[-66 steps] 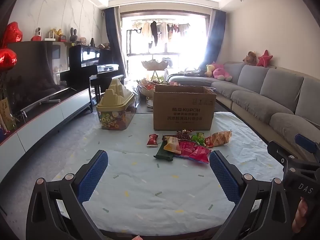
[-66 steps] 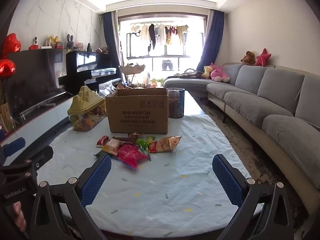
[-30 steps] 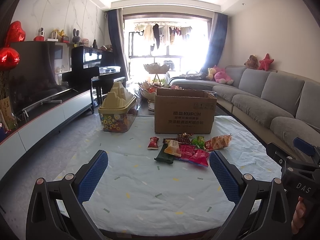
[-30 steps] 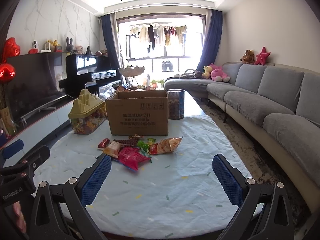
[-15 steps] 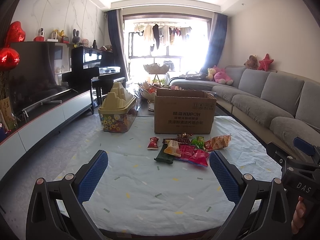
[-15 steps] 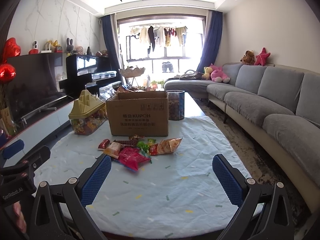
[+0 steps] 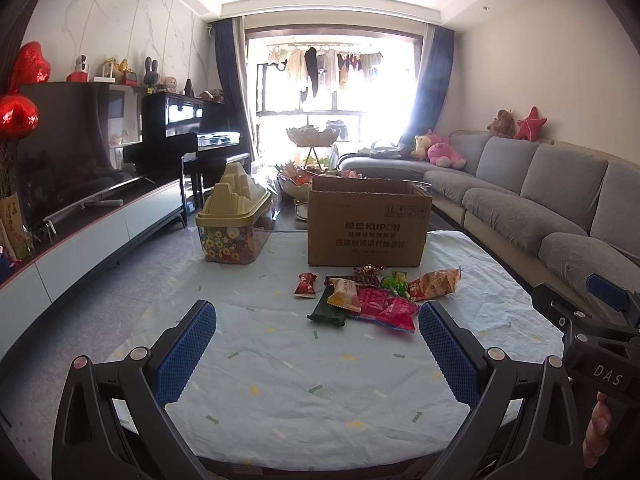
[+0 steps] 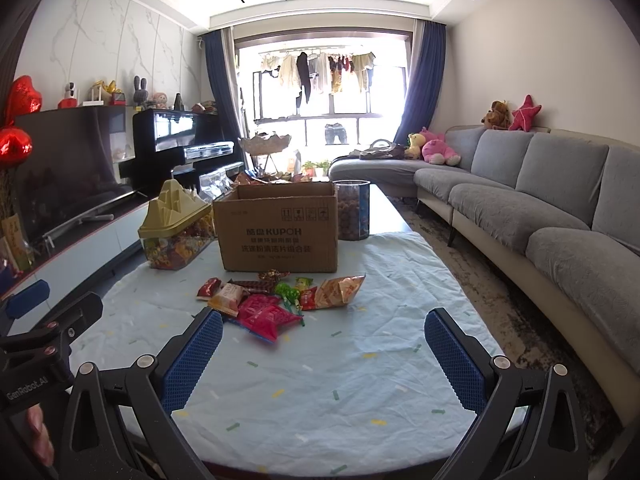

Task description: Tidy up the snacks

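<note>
A big cardboard box [image 7: 368,226] stands open on a table [image 7: 280,400] with a pale blue cloth. Everything here is told from that box.

Right in front of the box lies a little pile of snacks [image 7: 372,298]. A small red packet [image 7: 305,285] sits at the left end of the pile. An orange chip bag [image 7: 436,282] sits at the right end. A bright pink bag [image 7: 394,312] and a dark green bar [image 7: 329,312] lie on the side of the pile farthest from the box. The snacks touch and overlap each other.

To the left of the box stands a clear tub of sweets [image 7: 232,224] with a tan lid shaped like a hill. Behind the box on its right stands a tall clear jar [image 8: 353,210].

The left gripper [image 7: 316,338] hangs over the near part of the table, well in front of the box. Its blue fingers [image 7: 188,350] are spread wide and hold nothing. The right gripper [image 8: 322,342] is there too, to the right of the left one. Its blue fingers [image 8: 454,362] are also spread wide and empty. Neither one touches the snacks.

A grey sofa [image 8: 540,216] runs along the right side of the box.
</note>
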